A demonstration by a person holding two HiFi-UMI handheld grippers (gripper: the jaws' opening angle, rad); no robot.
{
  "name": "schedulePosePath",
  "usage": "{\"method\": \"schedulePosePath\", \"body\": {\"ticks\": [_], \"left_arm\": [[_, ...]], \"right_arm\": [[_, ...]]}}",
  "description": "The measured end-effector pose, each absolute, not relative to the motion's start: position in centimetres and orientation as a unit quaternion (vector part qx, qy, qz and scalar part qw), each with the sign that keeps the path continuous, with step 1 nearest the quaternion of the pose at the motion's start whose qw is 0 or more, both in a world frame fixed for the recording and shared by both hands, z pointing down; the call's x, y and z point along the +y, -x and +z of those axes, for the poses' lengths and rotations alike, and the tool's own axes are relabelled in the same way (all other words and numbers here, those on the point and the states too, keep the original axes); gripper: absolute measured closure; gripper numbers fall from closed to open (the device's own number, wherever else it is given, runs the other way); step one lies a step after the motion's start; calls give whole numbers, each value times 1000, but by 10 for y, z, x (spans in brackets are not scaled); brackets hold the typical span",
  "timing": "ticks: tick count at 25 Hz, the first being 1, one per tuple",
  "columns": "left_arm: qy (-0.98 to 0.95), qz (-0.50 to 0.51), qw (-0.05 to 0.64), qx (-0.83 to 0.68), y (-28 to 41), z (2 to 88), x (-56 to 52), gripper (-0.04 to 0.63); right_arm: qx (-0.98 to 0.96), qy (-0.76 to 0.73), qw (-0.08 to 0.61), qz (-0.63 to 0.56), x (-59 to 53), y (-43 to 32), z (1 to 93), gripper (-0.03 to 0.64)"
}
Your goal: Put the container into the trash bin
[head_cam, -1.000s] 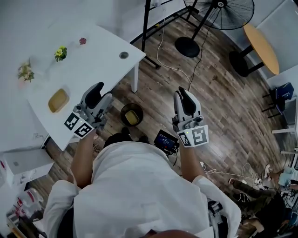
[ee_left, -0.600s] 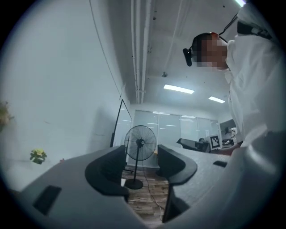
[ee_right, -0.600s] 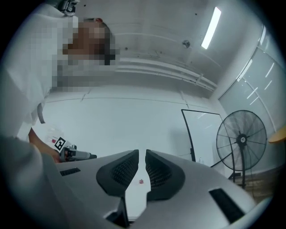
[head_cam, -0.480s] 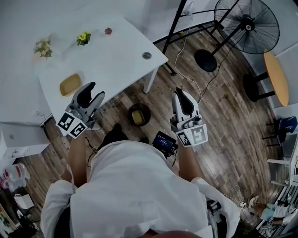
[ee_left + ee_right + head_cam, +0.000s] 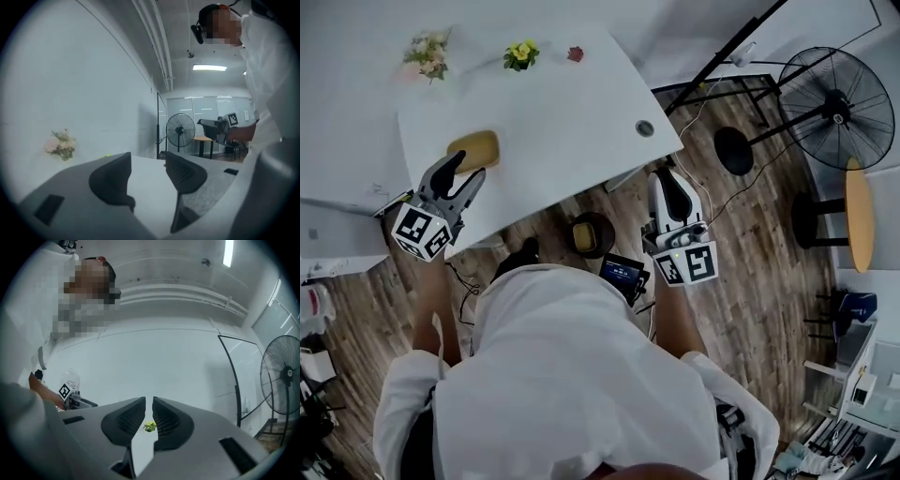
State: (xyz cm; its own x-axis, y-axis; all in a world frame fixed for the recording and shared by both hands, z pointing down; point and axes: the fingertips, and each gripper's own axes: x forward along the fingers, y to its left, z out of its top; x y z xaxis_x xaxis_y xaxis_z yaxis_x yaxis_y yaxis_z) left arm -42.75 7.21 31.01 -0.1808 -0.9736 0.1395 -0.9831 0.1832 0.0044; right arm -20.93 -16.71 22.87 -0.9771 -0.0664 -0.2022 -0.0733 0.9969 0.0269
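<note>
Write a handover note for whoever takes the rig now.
Left gripper: open, empty, at the table edge, just short of the yellow container.
Right gripper: jaws nearly together, empty, over the floor.
Container sits on the table; trash bin on the floor by the table, something yellow inside.
Done: nothing yet. Left: grip container, drop it in the bin.

White table (image 5: 572, 122): wide middle bare, free passage. Pink flower bunch (image 5: 427, 53) and yellow flower (image 5: 521, 53) line table's far edge. Yellow container (image 5: 474, 148) at table's left near edge. Trash bin (image 5: 591, 234) on floor just off table's near edge, uncovered. Black stand (image 5: 712, 70) and fan (image 5: 836, 94) beyond table's right corner.
</note>
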Motion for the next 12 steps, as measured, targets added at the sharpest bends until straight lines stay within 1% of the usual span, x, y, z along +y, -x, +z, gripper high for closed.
{"method": "schedulePosePath", "body": {"ticks": [3,6,9,12], "left_arm": [[-629,75,67,-771,470,328,93,370],[-623,83,100,-771,512,356,114,368],[-610,77,157,-773,551,391,127,364],[-574,86,236,-779,591,439,143,364]], "right_arm": [[995,22,94,22,-151,254,232,549],[996,20,80,17,-137,290,240,551],[998,27,62,15,-134,318,245,551],[999,30,37,17,-131,344,257,551]]}}
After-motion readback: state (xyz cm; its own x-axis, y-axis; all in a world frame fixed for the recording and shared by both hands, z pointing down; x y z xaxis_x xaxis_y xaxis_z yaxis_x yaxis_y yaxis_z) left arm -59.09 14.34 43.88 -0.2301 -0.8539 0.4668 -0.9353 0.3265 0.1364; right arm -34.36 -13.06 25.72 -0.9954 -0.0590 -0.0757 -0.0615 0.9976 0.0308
